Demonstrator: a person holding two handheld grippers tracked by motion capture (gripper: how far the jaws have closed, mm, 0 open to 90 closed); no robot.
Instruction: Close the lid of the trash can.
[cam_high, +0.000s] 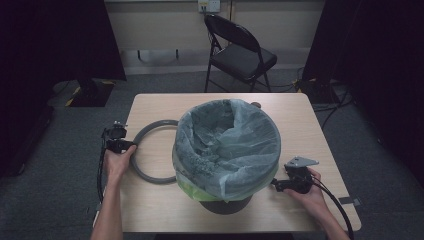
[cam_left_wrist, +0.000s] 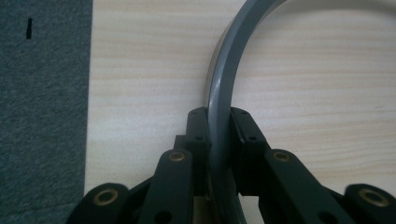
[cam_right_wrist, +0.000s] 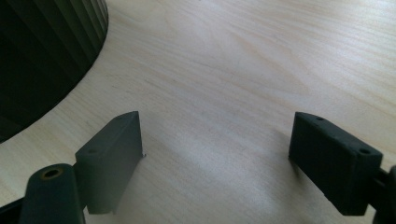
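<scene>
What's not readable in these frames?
- Ring: in the high view its right arc is hidden behind the bin.
- Bin's base: mostly covered by the bag in the high view, cut off by the frame edge in the right gripper view.
- Ring under the left tongs: hidden by the jaws in the left gripper view.

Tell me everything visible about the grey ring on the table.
The grey ring is a thin, smooth hoop, plastic by its look, with a slight sheen. It lies flat on the wooden table, left of the bin; its right part is hidden behind the bin's bag-covered rim. The left gripper is shut on its left edge, one jaw inside the hoop and one outside, as the left gripper view shows.
</scene>
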